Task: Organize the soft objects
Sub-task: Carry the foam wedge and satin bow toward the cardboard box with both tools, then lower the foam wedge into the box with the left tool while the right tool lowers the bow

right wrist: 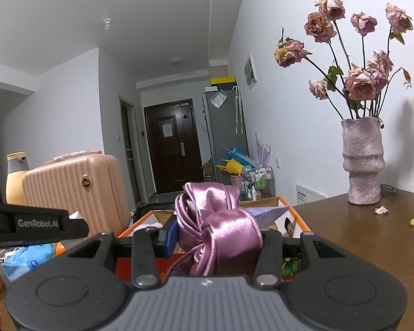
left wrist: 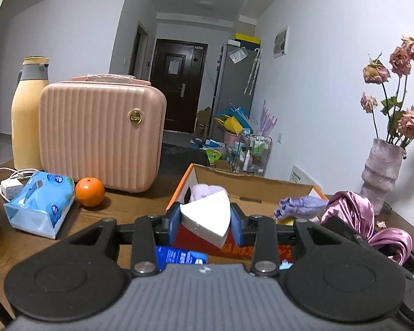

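Note:
My left gripper (left wrist: 206, 222) is shut on a white foam wedge (left wrist: 207, 220), held just in front of the open orange-edged cardboard box (left wrist: 251, 184). Inside the box lie a pale lilac soft item (left wrist: 207, 190) and a purple cloth (left wrist: 300, 205) draped over its right rim. My right gripper (right wrist: 218, 231) is shut on a bundle of shiny pink satin fabric (right wrist: 218, 220), also near the box (right wrist: 287, 207). That same satin bundle (left wrist: 353, 212) shows at the right of the left wrist view. The left gripper's black body (right wrist: 36, 224) crosses the left of the right wrist view.
On the brown table (left wrist: 129, 207) stand a pink ribbed case (left wrist: 102, 135), a yellow flask (left wrist: 27, 115), an orange (left wrist: 89, 191), a blue tissue pack (left wrist: 40, 207) and a white charger with cable (left wrist: 8, 184). A pink vase of dried roses (right wrist: 363, 162) stands at the right.

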{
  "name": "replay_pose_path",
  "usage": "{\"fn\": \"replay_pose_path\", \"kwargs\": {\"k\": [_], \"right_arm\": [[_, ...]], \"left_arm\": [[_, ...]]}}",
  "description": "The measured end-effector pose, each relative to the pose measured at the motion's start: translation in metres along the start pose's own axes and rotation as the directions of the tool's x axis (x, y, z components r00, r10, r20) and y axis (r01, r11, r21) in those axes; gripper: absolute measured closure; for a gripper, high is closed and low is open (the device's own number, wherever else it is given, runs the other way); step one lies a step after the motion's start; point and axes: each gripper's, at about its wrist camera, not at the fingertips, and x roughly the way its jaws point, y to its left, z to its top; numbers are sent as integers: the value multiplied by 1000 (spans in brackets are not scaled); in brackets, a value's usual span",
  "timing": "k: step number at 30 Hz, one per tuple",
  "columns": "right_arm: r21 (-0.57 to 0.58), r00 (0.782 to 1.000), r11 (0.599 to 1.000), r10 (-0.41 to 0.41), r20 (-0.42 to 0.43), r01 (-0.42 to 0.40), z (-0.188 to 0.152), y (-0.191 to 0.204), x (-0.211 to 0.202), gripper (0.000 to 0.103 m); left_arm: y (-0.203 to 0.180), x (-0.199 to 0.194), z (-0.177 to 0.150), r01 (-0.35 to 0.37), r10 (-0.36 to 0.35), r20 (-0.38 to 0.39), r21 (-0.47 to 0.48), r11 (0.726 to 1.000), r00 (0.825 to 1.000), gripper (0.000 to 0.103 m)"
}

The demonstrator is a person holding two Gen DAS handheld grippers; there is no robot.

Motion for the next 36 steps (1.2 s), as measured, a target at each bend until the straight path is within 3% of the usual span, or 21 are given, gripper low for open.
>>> {"fn": "replay_pose_path", "kwargs": {"k": [19,36], "right_arm": [[-1,1000,1000,-2,-28,2,10,2,58,61],[-15,996,1000,-26,-90,25,23,-9,119,61]], "left_arm": [[3,53,23,-4,4,18,-30,1000,1000,65],[-11,106,38,16,-16,20,-3,1000,1000,65]]}}
